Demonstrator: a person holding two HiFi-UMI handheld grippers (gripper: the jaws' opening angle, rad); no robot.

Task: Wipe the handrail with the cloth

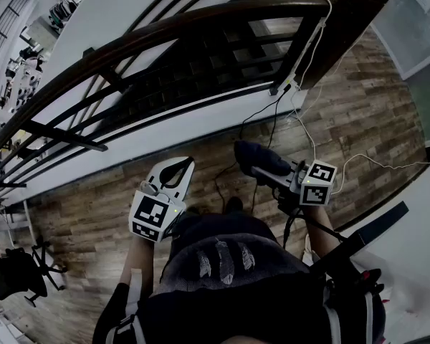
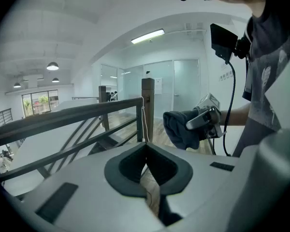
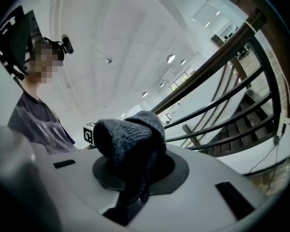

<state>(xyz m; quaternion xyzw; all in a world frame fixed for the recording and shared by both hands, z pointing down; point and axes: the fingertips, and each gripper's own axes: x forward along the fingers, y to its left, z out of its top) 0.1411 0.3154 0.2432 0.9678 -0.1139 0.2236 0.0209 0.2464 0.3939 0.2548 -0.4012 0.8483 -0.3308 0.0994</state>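
Both claws hang over the wooden floor [image 1: 358, 113], short of the handrail [image 1: 165, 29] — only the head view shows that gap. My right claw [image 3: 135, 175] is clamped on the dark grey cloth [image 3: 130, 137], which bulges out past its tips. My left claw [image 2: 146, 149] is closed at the tips — nothing in it.

Left tongs [image 1: 180, 165] together, right tongs [image 1: 262, 170] clamped on cloth [image 1: 255, 153]
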